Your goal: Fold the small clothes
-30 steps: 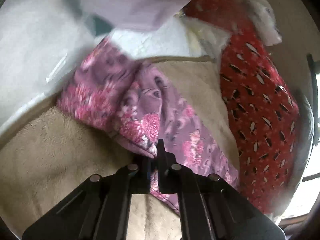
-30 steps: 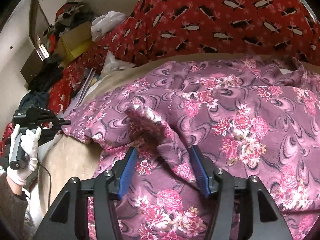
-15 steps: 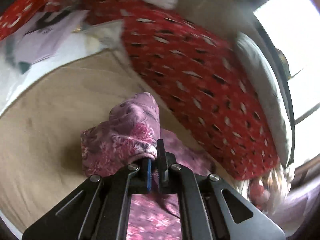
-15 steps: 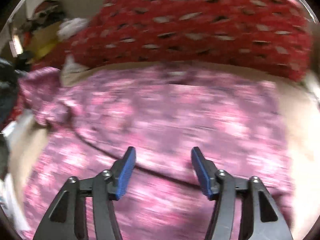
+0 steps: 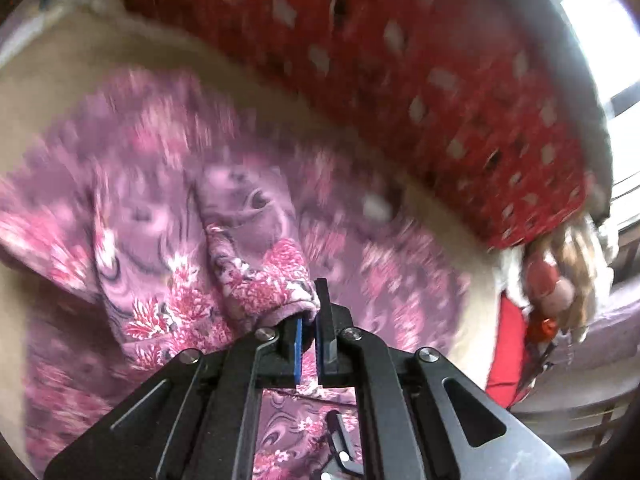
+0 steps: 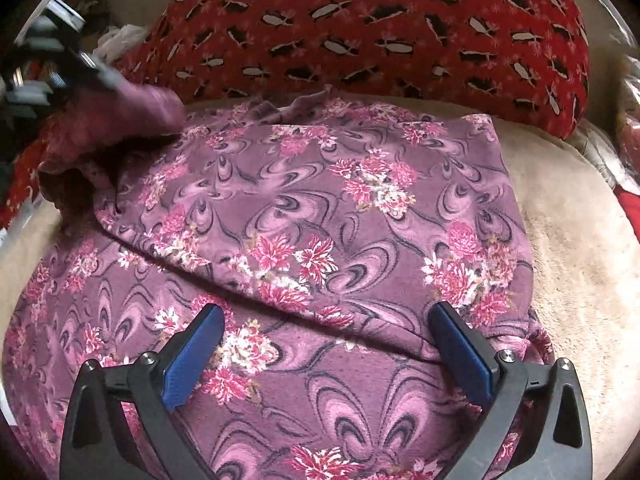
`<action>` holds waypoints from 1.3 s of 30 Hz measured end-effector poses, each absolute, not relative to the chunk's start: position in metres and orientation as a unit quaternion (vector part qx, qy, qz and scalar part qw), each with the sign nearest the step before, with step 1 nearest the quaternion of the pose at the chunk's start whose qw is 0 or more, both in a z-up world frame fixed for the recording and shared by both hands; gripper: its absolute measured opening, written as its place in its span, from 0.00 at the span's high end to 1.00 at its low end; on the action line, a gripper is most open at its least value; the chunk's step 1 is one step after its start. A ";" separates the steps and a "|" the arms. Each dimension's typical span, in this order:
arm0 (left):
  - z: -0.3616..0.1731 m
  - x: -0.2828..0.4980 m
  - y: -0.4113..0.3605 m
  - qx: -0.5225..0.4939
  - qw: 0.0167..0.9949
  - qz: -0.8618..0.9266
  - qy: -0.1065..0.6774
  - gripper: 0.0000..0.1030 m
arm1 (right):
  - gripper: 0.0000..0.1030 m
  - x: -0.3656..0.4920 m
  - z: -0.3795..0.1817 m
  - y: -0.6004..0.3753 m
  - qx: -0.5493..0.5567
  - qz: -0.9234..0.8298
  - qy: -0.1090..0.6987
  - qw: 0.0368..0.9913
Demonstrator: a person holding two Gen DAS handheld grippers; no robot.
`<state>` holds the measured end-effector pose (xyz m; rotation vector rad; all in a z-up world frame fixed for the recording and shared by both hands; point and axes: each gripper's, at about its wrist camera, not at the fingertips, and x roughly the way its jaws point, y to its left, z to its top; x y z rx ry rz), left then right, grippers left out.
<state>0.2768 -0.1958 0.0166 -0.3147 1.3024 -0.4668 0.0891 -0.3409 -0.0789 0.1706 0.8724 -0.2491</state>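
Observation:
A purple garment with pink flowers (image 6: 320,208) lies spread on a beige fleece blanket (image 6: 576,248). My right gripper (image 6: 324,320) is open, its blue pads (image 6: 192,356) wide apart just above the garment's near part, holding nothing. My left gripper (image 5: 308,312) is shut on a sleeve end (image 5: 264,276) of the garment and carries it over the garment's body (image 5: 140,200). In the right wrist view the left gripper (image 6: 60,60) shows blurred at the upper left, with the lifted sleeve (image 6: 132,112) trailing from it.
A red patterned cushion (image 6: 380,32) lies along the far edge of the blanket; it also shows in the left wrist view (image 5: 440,80). A doll with light hair (image 5: 560,272) lies at the right. Clutter (image 6: 116,40) sits at the far left.
My left gripper has swung the sleeve from the blanket's left side over the garment's body. My right gripper has let go of a fold, opened wider and drawn back.

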 end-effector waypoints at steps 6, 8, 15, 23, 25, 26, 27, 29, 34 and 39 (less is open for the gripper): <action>-0.012 0.271 -0.191 -0.162 0.742 -0.218 0.613 0.95 | 0.00 0.084 -0.080 -0.339 0.080 -0.119 0.422 0.895; -0.002 0.265 -0.173 -0.176 0.739 -0.227 0.610 0.93 | 0.00 0.085 -0.080 -0.340 0.081 -0.119 0.423 0.895; 0.021 0.227 -0.060 -0.307 0.783 -0.152 0.520 0.53 | 0.04 0.100 -0.057 -0.325 0.051 -0.134 0.428 0.892; -0.028 0.257 -0.026 -0.366 0.745 -0.119 0.545 0.53 | 0.04 0.151 -0.014 -0.232 -0.026 -0.020 0.379 0.925; -0.033 0.262 -0.023 -0.371 0.738 -0.123 0.549 0.53 | 0.05 0.164 -0.022 -0.214 -0.062 -0.009 0.388 0.919; -0.034 0.263 -0.022 -0.375 0.737 -0.127 0.548 0.53 | 0.11 0.173 -0.029 -0.204 -0.085 -0.008 0.395 0.915; -0.033 0.263 -0.023 -0.372 0.739 -0.132 0.546 0.53 | 0.20 0.182 -0.037 -0.197 -0.101 -0.010 0.405 0.909; -0.030 0.262 -0.025 -0.360 0.748 -0.132 0.541 0.53 | 0.78 0.194 -0.044 -0.198 -0.074 0.028 0.428 0.900; -0.030 0.260 -0.032 -0.351 0.751 -0.139 0.542 0.47 | 0.94 0.170 -0.016 -0.258 0.102 0.027 0.371 0.923; -0.024 0.252 -0.045 -0.323 0.766 -0.147 0.537 0.40 | 0.95 0.128 -0.016 -0.338 0.230 -0.023 0.352 0.907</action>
